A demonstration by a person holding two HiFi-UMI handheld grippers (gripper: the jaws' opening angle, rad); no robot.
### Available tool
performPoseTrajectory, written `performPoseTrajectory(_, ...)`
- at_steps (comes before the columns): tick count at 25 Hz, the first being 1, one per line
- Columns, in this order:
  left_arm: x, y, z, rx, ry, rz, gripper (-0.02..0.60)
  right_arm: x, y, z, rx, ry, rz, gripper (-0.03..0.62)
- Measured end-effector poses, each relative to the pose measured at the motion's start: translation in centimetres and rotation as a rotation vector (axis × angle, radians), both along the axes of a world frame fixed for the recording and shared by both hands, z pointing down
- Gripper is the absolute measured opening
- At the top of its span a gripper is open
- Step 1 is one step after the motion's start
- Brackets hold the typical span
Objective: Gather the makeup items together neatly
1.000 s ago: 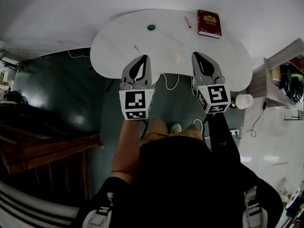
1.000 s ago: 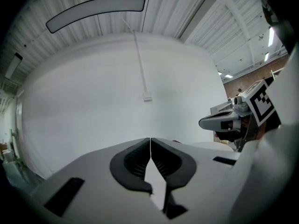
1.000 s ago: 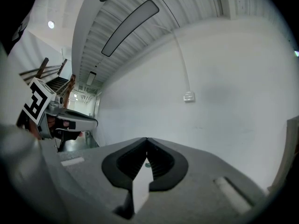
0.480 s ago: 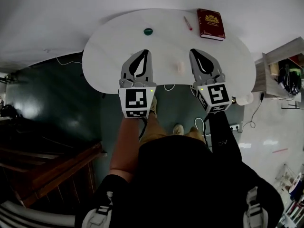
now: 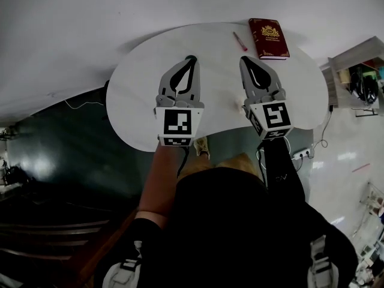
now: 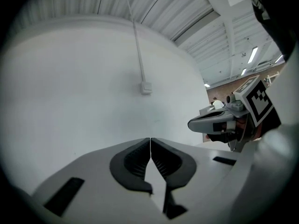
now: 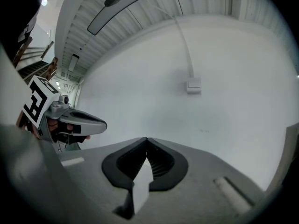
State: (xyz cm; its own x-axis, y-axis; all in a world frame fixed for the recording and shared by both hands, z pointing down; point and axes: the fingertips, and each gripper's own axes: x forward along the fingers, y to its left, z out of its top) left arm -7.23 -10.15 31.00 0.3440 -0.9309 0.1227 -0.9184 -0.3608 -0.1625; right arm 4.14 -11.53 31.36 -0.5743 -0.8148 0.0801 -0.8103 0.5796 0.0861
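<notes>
- Where the room ends, a plain white wall [image 6: 70, 78] rises smooth and matt, with a thin conduit [image 6: 137, 50] dropping down it to a small square box [image 6: 146, 87].
- Below it lies a dark, slightly glossy teal floor [image 5: 72, 119], its far-left reaches too dim to make out.
- A white table [image 5: 144, 83] with a rounded, kidney-like outline stands against the wall. Its top is smooth and bare over most of its width, and both tools cover parts of it.
- The left gripper [image 5: 191, 58] is grey hard plastic with black ribbed pads and a cube of black-and-white markers at its rear. Its jaws are pressed tip to tip, with nothing between them.
- The right gripper [image 5: 243, 59] is its twin, just beside it. Its jaws are likewise clenched together and empty.
- A dark red book [image 5: 269, 38] with a gold emblem lies flat at the table's far right.
- A slim pink stick [image 5: 240, 41], the one makeup item I can pick out, lies just left of the book and ahead of the right tips. It is too small to say what it is.
</notes>
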Motion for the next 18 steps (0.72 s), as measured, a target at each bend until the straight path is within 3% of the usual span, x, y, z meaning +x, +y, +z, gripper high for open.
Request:
performPoseTrajectory(7, -0.9, -3.3, -0.2, -0.002, -0.041, 0.093, 0.011, -1.4, -2.0, -0.5, 0.009, -0.024, 0.081, 0.005)
performPoseTrajectory(18, 0.8, -5.0, -0.2, 0.002, 0.019, 0.143, 0.011, 1.4, -2.8, -0.7, 0.003, -0.02, 0.153, 0.005)
